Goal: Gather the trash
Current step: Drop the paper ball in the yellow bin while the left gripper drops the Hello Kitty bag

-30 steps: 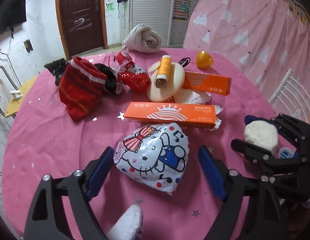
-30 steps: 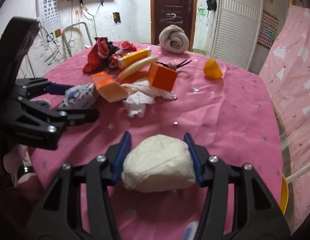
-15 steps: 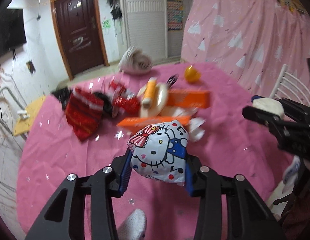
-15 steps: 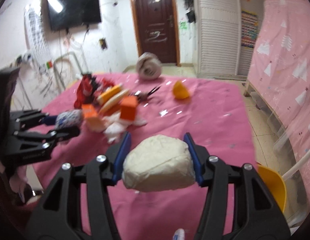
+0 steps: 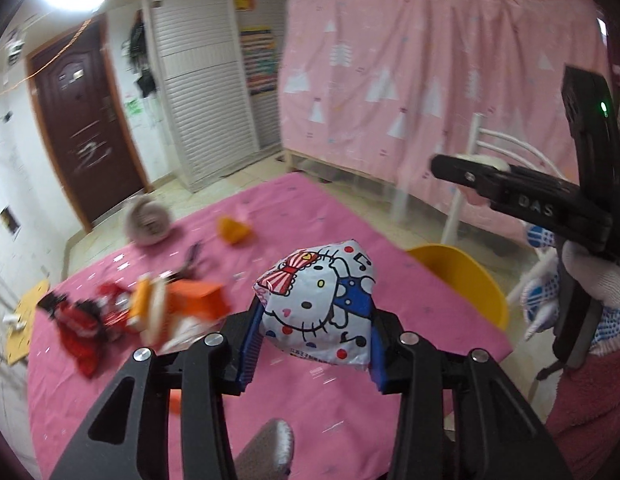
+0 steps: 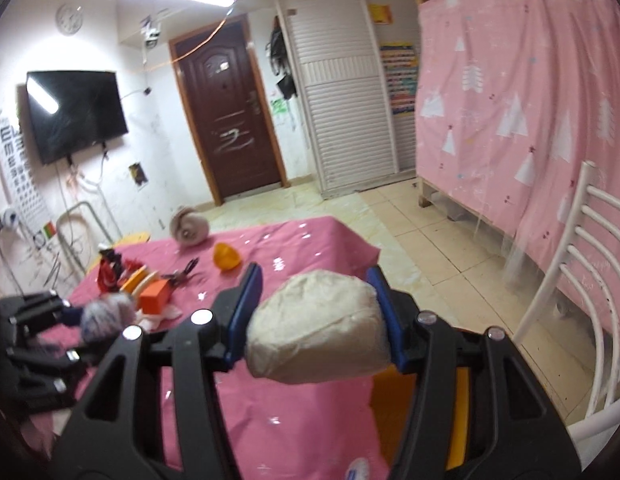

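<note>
My left gripper [image 5: 314, 344] is shut on a crumpled Hello Kitty wrapper [image 5: 316, 302] and holds it high above the pink table [image 5: 269, 392]. My right gripper [image 6: 316, 320] is shut on a white paper wad [image 6: 318, 338], also lifted off the table. The right gripper shows in the left wrist view [image 5: 522, 196] at the right, above a yellow bin [image 5: 462, 276] beside the table. The left gripper with its wrapper appears blurred at the left of the right wrist view [image 6: 105, 314].
On the table's far side lie an orange box [image 6: 153, 296], red cloth [image 5: 81, 328], a yellow egg-shaped shell [image 6: 226, 257] and a rolled towel [image 6: 189, 230]. A white chair [image 6: 582, 280] stands right. The yellow bin [image 6: 458, 408] sits below the right gripper.
The left gripper closed on the Hello Kitty wrapper and lifted it. Both grippers rose and swung right, toward the table's edge and the yellow bin.
</note>
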